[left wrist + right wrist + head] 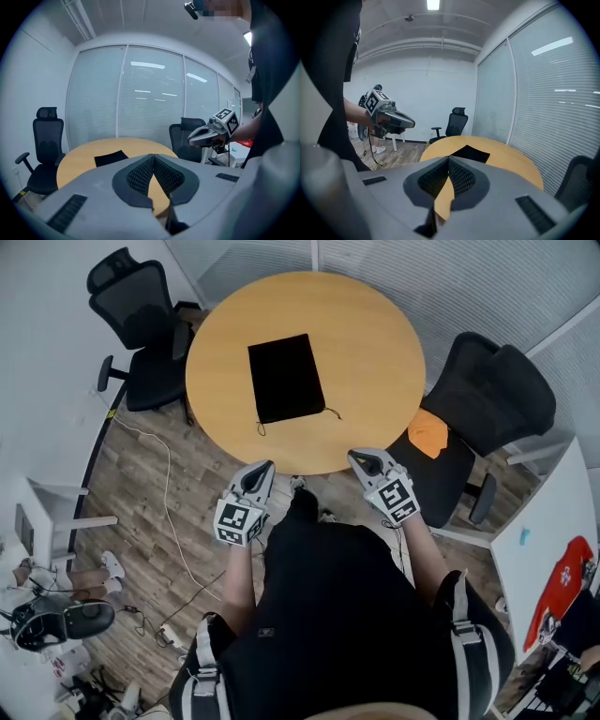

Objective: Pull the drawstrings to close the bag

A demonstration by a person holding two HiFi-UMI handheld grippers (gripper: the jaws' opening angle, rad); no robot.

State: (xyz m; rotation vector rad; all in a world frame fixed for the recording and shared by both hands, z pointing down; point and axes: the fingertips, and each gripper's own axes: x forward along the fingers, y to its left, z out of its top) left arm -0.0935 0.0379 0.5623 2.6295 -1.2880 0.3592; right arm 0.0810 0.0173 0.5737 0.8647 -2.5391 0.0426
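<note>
Black bag flat on table, long axis running away, drawstrings nearest the person

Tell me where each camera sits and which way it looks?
Head view: on the person's head, looking steeply down at the table, black bag, left gripper, right gripper and the person's torso.
Left gripper view: on the left gripper, looking along its shut jaws over the table toward the blinds; shows the right gripper.
Right gripper view: on the right gripper, looking along its shut jaws toward a chair; shows the left gripper.
All three share the table and black bag.
</note>
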